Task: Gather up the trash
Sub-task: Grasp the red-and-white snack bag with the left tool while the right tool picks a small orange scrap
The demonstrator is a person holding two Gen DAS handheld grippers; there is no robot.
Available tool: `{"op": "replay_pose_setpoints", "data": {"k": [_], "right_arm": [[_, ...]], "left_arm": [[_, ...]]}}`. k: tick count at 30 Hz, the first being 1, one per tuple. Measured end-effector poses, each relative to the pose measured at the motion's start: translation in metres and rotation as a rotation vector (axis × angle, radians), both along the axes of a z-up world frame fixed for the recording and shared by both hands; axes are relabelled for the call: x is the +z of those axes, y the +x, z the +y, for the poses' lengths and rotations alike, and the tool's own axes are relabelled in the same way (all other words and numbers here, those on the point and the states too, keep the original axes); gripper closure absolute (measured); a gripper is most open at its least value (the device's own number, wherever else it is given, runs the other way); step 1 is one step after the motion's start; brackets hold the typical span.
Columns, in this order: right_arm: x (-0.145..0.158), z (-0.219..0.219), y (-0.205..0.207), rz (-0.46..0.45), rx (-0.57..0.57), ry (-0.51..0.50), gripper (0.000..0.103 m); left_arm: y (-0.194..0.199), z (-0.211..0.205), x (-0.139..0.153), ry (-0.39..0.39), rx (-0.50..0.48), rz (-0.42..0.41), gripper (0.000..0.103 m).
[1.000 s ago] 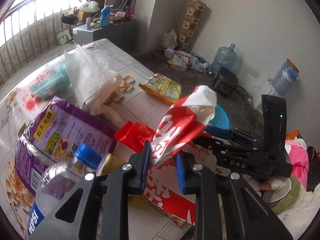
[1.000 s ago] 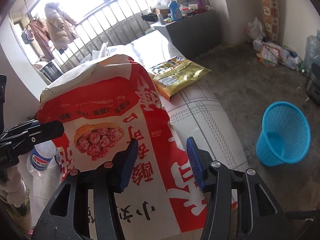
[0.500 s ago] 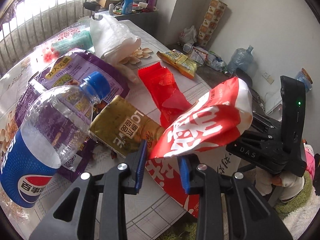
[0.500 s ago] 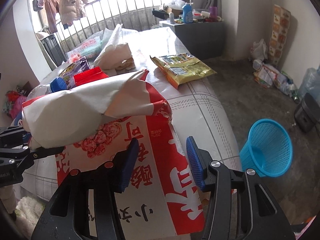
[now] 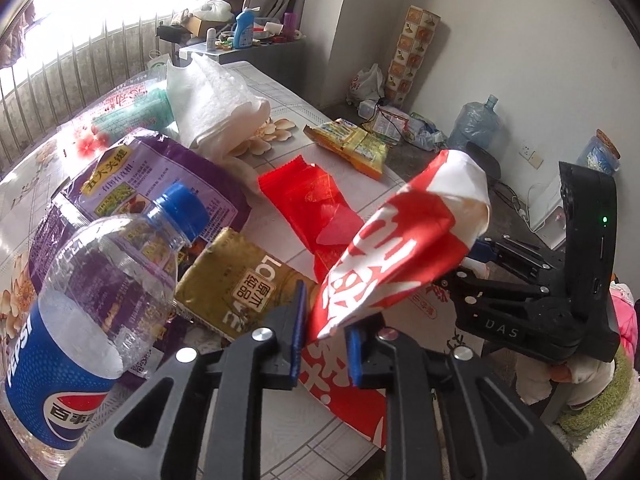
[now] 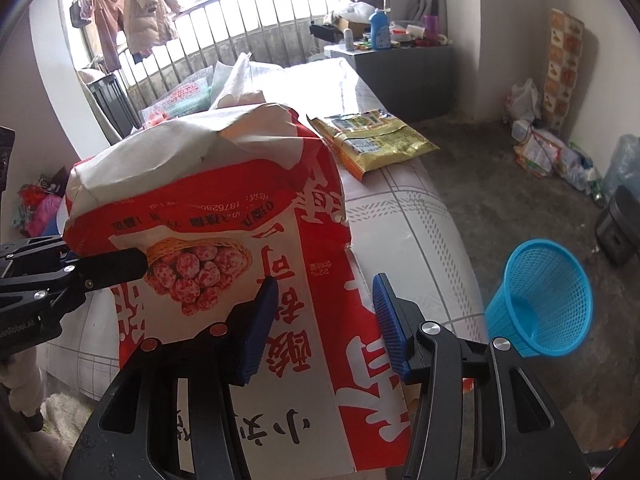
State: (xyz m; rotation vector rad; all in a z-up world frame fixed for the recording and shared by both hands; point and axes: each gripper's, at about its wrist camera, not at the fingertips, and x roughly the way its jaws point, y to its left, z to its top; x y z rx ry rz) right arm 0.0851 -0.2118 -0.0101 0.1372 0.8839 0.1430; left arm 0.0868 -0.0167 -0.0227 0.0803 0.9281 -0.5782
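A large red and white paper bag (image 6: 224, 216) with printed nuts lies over the table's near edge. My left gripper (image 5: 324, 340) is shut on one corner of it (image 5: 400, 240) and holds that corner up. My right gripper (image 6: 324, 316) is open, its blue pads on either side of the bag's flat lower part; I cannot tell if they touch it. The left gripper's fingers (image 6: 104, 268) also show in the right wrist view, on the bag's left edge. A blue mesh bin (image 6: 540, 300) stands on the floor to the right.
On the table (image 6: 408, 216) lie a Pepsi bottle (image 5: 80, 320), a purple bag (image 5: 152, 176), a gold packet (image 5: 240, 280), a red wrapper (image 5: 316, 196), a yellow snack bag (image 6: 372, 140) and white paper (image 5: 212, 100). Water jugs and clutter stand by the far wall.
The left gripper has lifted and turned the bag's corner, so the bag folds up higher. The right gripper has stayed open around the bag's lower part.
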Motion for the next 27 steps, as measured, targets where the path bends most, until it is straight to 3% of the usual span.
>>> {"op": "replay_pose_setpoints", "data": {"k": [5, 11, 15, 21, 27], "right_arm": [[0.022, -0.032, -0.007, -0.056, -0.01, 0.119, 0.055], [0.03, -0.091, 0.015, -0.081, -0.128, 0.329, 0.048], [0.017, -0.119, 0.06, -0.061, -0.178, 0.486, 0.046], [-0.031, -0.143, 0.131, 0.067, -0.218, 0.715, 0.046], [-0.068, -0.145, 0.165, 0.199, -0.216, 0.818, 0.047]], "left_arm": [[0.008, 0.017, 0.018, -0.088, -0.035, 0.043, 0.094], [0.021, 0.033, 0.043, -0.161, -0.021, 0.048, 0.096], [0.032, 0.03, 0.058, -0.144, -0.01, 0.007, 0.096], [0.042, 0.022, 0.062, -0.074, 0.01, -0.036, 0.096], [0.051, 0.017, 0.061, -0.018, 0.024, -0.041, 0.096]]}}
